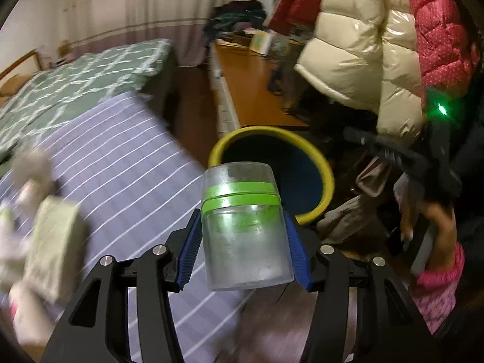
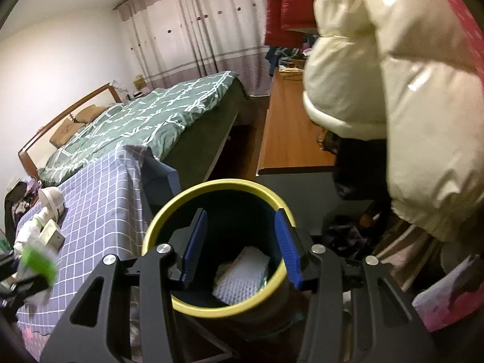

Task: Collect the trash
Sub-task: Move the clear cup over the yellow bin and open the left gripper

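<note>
Left claw (image 1: 243,236) pinches a frosted plastic jar with green bands (image 1: 242,227) between its blue pads, held above the corner of the checked-cloth worktop (image 1: 127,163), beside the yellow-rimmed bin (image 1: 328,181). Right claw (image 2: 240,248) is spread and holds nothing, poised over the bin's mouth. A white textured packet (image 2: 242,275) lies inside the bin.

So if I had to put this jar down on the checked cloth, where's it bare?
The checked cloth is bare between its bed-side corner and the yellow-rimmed bin. The far left end is crowded with boxes and tissues.
</note>
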Action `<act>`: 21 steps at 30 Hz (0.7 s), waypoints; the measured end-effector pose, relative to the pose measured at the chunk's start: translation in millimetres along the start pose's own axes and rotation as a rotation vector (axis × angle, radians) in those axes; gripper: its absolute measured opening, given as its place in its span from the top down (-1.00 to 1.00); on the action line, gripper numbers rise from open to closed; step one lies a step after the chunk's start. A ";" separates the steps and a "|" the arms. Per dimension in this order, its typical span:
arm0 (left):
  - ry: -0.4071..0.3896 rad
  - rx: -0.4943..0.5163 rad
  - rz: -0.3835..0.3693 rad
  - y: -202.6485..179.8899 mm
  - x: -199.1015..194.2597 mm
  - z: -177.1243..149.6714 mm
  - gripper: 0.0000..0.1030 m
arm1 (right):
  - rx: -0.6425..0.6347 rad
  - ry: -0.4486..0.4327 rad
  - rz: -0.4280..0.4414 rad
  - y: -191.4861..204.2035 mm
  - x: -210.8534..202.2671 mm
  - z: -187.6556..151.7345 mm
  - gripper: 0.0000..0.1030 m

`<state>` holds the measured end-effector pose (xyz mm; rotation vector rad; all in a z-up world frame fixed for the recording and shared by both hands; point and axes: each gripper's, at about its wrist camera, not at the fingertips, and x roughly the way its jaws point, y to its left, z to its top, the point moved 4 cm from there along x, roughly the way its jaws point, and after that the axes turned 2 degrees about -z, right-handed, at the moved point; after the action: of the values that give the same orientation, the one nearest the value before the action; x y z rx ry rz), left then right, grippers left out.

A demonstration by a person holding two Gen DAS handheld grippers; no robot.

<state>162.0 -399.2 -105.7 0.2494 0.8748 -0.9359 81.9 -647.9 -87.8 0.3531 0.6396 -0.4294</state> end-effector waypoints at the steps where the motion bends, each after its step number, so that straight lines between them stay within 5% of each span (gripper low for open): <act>1: 0.005 0.007 -0.014 -7.0 10.8 8.9 -0.02 | 0.006 0.001 -0.003 -5.2 -0.4 -1.2 0.13; 10: 0.060 0.039 -0.025 -42.0 105.9 58.0 -0.05 | 0.041 0.028 -0.028 -29.6 6.0 -8.8 0.07; 12: 0.049 0.034 -0.014 -42.8 112.0 62.3 -0.37 | 0.045 0.030 -0.028 -30.0 7.5 -8.8 0.05; 21: -0.101 0.011 0.013 -20.7 27.8 55.5 -0.61 | 0.016 0.040 0.004 -8.5 9.9 -13.4 0.04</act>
<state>184.1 -458.1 -87.4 0.2150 0.7746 -0.9332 78.3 -651.9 -105.7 0.3791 0.6750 -0.4243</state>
